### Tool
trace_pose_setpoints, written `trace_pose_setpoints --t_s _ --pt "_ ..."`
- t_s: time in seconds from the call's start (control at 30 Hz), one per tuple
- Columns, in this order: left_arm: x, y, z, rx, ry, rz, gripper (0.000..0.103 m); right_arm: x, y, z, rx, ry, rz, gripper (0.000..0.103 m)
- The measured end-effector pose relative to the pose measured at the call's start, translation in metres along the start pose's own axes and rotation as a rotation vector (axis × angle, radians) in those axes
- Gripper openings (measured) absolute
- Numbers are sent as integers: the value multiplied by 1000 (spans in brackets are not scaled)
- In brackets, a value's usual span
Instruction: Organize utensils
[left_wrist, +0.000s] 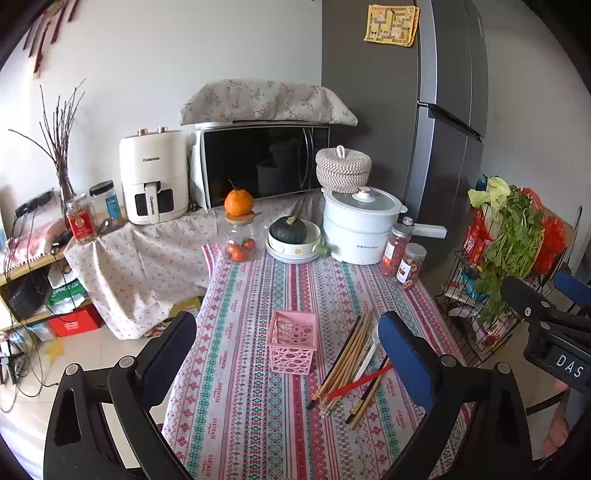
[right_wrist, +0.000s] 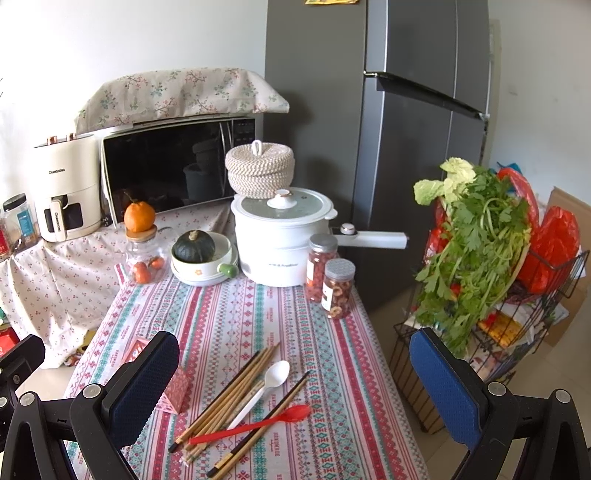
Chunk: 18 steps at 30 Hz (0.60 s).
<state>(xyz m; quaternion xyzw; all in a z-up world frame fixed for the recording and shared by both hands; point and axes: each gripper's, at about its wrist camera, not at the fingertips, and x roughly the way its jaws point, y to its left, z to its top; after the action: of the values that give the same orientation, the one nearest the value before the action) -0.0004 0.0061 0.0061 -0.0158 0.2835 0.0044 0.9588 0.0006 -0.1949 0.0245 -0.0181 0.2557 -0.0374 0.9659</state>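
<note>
Jaws of the left gripper (left_wrist: 288, 354) stand wide and hold nothing, hovering over the surface covered in a striped patterned cloth (left_wrist: 243, 406); between them, at twelve o'clock, sits the pink perforated plastic basket (left_wrist: 292, 341), upright, and at two o'clock of it lies the bundle of brown wooden chopsticks (left_wrist: 345, 363), with a red plastic spoon (left_wrist: 360, 384) laid across. From the right wrist, the right gripper (right_wrist: 291, 384) likewise has its jaws wide apart and bare; the chopsticks (right_wrist: 231, 397), a white plastic spoon (right_wrist: 275, 374) and the red spoon (right_wrist: 258, 424) lie between them, the pink basket (right_wrist: 177, 387) just beside at nine o'clock.
</note>
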Motion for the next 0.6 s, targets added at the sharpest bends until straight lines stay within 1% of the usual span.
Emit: trace_pose_setpoints --t_s 0.3,0.6 --pt "1 -2 5 1 1 7 100 -1 3 1 0 -7 2 103" --pt "1 -2 2 -1 0 6 100 -2 1 1 2 -9 3 103"
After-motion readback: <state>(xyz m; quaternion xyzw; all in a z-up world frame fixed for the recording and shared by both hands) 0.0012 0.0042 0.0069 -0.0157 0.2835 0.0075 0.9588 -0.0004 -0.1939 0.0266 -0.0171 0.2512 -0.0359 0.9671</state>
